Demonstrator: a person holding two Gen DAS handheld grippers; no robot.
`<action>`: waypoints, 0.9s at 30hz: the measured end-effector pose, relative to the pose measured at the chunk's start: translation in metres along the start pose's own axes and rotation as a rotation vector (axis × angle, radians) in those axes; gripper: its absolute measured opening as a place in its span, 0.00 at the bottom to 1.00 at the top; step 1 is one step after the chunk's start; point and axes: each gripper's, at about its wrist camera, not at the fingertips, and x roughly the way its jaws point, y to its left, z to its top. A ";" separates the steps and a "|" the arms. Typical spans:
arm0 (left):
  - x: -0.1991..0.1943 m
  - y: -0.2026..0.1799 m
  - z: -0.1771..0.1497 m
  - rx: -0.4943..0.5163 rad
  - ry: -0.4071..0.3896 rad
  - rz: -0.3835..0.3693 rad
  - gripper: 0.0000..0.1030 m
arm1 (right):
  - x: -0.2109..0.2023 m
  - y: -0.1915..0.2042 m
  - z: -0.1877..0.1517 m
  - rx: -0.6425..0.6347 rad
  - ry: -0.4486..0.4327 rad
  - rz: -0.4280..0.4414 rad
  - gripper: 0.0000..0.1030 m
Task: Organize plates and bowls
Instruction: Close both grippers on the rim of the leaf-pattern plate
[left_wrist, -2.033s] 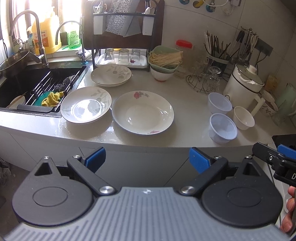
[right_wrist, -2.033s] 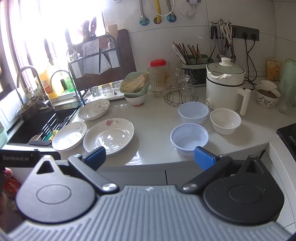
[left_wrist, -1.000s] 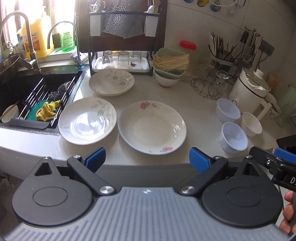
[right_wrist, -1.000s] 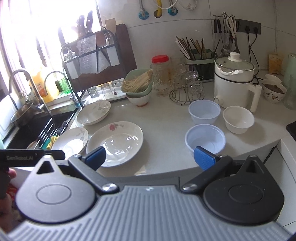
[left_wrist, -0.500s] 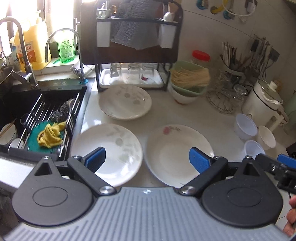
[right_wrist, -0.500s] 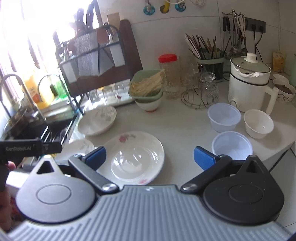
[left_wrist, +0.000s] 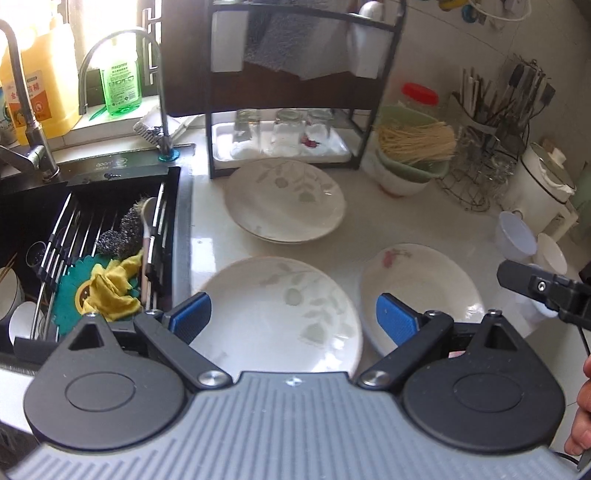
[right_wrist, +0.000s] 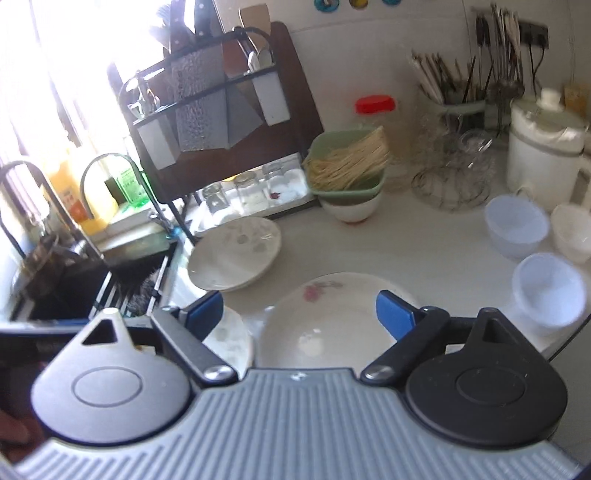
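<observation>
The left gripper (left_wrist: 293, 314), jaws wide and empty, hovers over a white leaf-patterned ceramic plate (left_wrist: 280, 314). The right gripper (right_wrist: 300, 308), jaws closing on nothing, hovers over a white flower-printed plate (right_wrist: 332, 321).

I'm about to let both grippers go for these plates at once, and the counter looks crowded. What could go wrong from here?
1. The leaf-pattern plate in front of the left gripper lies close to the counter edge by the sink; a nudge might tip it in.
2. The pink-flower plate lies close beside it, so lifting either could clink them.
3. The right gripper, jaws closing with nothing between them, is near the plastic bowl at the counter's edge; a sideways swing might knock it off.
</observation>
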 end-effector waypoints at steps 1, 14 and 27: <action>0.004 0.009 0.001 -0.005 0.004 -0.005 0.95 | 0.005 0.007 -0.001 -0.007 0.001 -0.006 0.82; 0.057 0.107 -0.004 -0.102 0.064 -0.030 0.89 | 0.066 0.061 -0.021 -0.010 0.130 0.063 0.81; 0.105 0.121 -0.013 -0.102 0.107 -0.140 0.50 | 0.098 0.056 -0.060 0.052 0.347 -0.002 0.29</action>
